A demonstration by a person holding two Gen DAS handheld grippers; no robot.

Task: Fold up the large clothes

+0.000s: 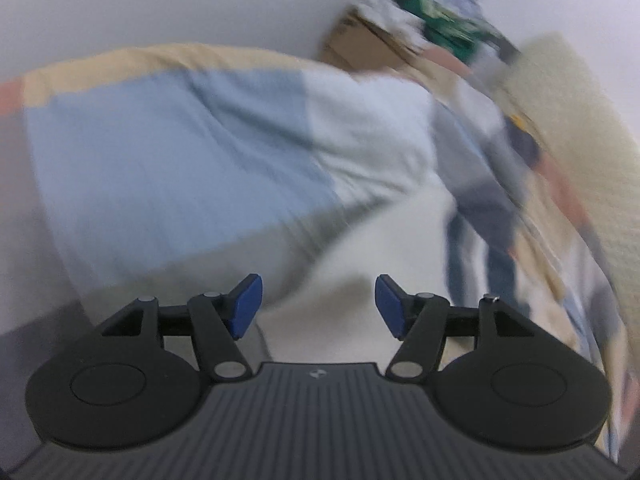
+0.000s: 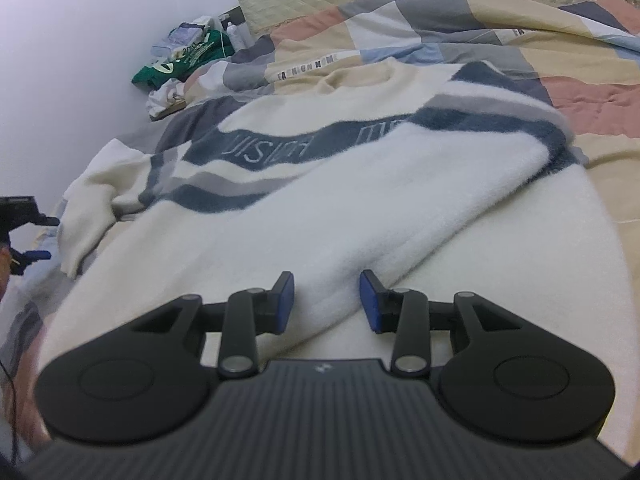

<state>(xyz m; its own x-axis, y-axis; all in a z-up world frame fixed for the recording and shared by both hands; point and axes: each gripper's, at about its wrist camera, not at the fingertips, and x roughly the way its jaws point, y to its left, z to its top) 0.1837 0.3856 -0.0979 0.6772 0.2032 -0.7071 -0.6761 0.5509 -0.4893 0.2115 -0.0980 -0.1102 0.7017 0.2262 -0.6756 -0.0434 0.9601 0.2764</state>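
Cream sweater (image 2: 320,184) lies flat on the patchwork quilt (image 2: 500,40), front up, navy and grey chest stripes (image 2: 280,148) running across it, neck opening on the side away from the right wrist camera. One sleeve (image 2: 460,200) is already folded in diagonally over the body; its cuff end sits between the right gripper (image 2: 327,300) pads. The jaws stand part-way apart with the fleece bunched between them, and I can't tell from this view whether the pads really bite or only bracket it, so I judge it as not gripped. The other sleeve (image 2: 92,200) is still flung out at the sweater's far-left edge, crumpled, hanging toward the bed's side. The left gripper (image 1: 318,306) is empty with its jaws apart, nothing between the pads; its view is heavily motion-blurred, quilt below, sweater's edge off to its right. It also shows at the left margin of the right wrist view (image 2: 28,236), just beside that loose sleeve. Risks, my read: the left gripper grabs quilt together with the sleeve, since both are soft and layered there, and the fold drags the bedding. If it pinches only the cuff, the sleeve folds twisted. The right side's loose hold could let the folded sleeve slide off the body. Any pull from the left shifts the whole sweater on the slick quilt and skews the fold lines.
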